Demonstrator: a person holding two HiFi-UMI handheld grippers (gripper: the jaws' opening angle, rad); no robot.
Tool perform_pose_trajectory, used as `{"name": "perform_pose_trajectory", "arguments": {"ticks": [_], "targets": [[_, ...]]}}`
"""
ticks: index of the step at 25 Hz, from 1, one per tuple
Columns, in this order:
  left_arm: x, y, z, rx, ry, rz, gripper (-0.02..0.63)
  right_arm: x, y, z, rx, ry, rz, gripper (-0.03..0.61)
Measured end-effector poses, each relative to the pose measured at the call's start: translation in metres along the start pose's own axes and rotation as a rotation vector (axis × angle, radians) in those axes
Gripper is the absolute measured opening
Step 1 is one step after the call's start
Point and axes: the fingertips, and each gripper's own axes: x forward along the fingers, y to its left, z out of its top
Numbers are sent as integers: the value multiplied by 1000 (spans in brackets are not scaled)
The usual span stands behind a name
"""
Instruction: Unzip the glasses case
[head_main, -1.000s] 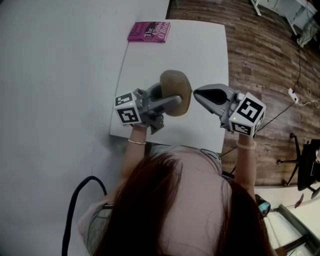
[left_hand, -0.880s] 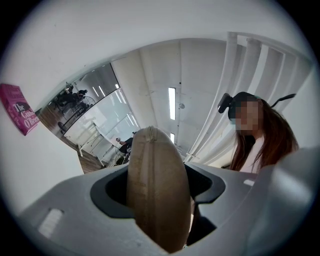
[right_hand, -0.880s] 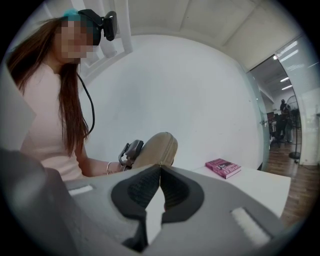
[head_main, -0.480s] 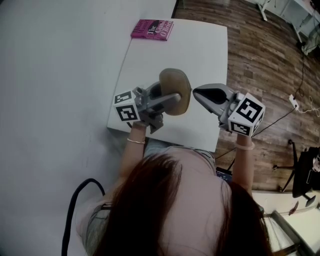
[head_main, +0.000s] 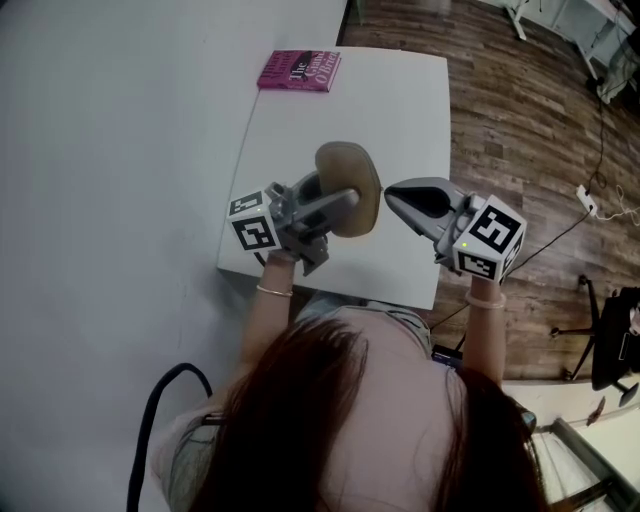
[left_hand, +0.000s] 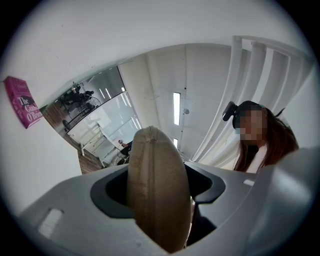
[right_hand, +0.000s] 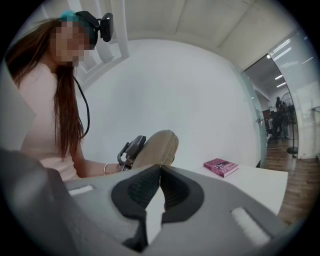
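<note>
Left gripper (head_main: 336, 204) clamps the glasses case (head_main: 350, 168); right gripper (head_main: 393, 193), by its view, closed empty.

One glasses case (head_main: 352, 182), one book (head_main: 299, 71)

Tan, oval glasses case (head_main: 352, 180), zip seam (left_hand: 143, 150) along its rim closed. Stood on edge, clamped in the left gripper's (head_main: 340, 205) jaws above the white table (head_main: 400, 110).

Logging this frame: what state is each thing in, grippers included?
left gripper: shut on the glasses case, holding it off the table.
glasses case: edge-on between the jaws, zip looks closed.
right gripper: shut, empty, beside the case, not touching it.
book: closed, flat at the table's far corner.
</note>
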Motion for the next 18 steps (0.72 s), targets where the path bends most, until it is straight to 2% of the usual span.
{"name": "perform_pose_trajectory", "arguments": {"ticks": [5,18], "targets": [[-9,1,9,-30,-14,-9,314,9,5,3,6,11,-33,6],[-56,23,76,-97,-70,-61,314,78,13,24,5,5,-135,6]]}}
